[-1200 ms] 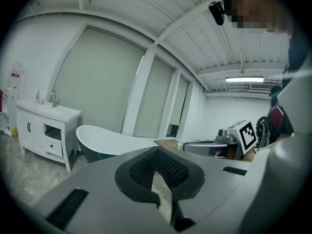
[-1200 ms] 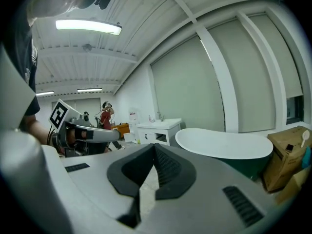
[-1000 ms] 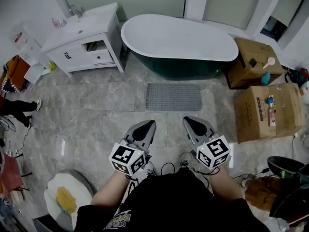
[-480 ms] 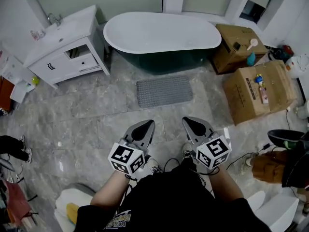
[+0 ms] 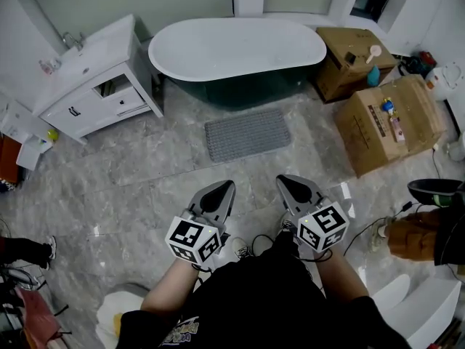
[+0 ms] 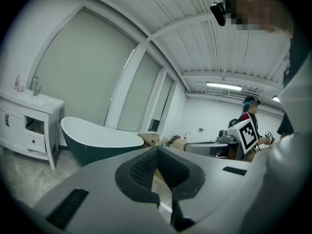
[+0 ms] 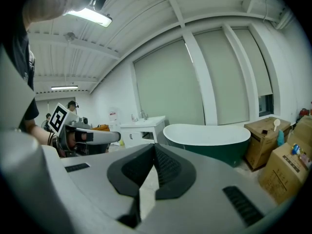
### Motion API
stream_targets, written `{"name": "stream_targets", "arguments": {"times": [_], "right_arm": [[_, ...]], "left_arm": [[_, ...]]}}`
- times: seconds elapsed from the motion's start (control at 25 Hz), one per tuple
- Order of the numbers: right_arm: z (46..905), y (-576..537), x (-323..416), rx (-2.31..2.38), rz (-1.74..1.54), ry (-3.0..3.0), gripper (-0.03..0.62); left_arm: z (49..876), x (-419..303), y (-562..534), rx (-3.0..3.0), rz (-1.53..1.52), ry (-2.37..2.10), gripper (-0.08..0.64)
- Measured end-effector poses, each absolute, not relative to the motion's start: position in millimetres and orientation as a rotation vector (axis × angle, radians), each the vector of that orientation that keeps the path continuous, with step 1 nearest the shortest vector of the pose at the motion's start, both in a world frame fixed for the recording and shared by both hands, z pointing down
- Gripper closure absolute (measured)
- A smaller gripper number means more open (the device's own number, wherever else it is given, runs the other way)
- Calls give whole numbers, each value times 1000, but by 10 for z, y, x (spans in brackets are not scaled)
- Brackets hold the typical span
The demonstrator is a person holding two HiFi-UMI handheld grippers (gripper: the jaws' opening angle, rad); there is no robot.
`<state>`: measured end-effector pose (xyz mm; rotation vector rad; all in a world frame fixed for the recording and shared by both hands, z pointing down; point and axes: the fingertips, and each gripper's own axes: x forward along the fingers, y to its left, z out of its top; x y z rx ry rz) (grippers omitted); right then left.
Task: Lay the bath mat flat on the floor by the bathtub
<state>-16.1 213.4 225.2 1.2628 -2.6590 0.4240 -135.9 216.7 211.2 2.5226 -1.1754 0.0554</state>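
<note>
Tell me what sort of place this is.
Probably a bathroom set staged inside a workspace. There is a freestanding bathtub, a white sink vanity and a grey bath mat, but cardboard boxes stand beside the tub.

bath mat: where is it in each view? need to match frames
Head view: mat lies flat near the centre, just in front of the tub.
Left gripper view: not in it.
Right gripper view: not in it.
Shared landmark: the tub, left of centre in the left gripper view, right of centre in the right gripper view.
</note>
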Motion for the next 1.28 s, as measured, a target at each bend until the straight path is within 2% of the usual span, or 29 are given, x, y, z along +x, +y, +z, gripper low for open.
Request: {"name": "stream_targets", "arguments": {"times": [1.28], "right_arm": [[2204,2363,-336,1199,391,-2689,577]], "left_arm": [[2063,-1496,2499,2509,27,-1228,545]]}}
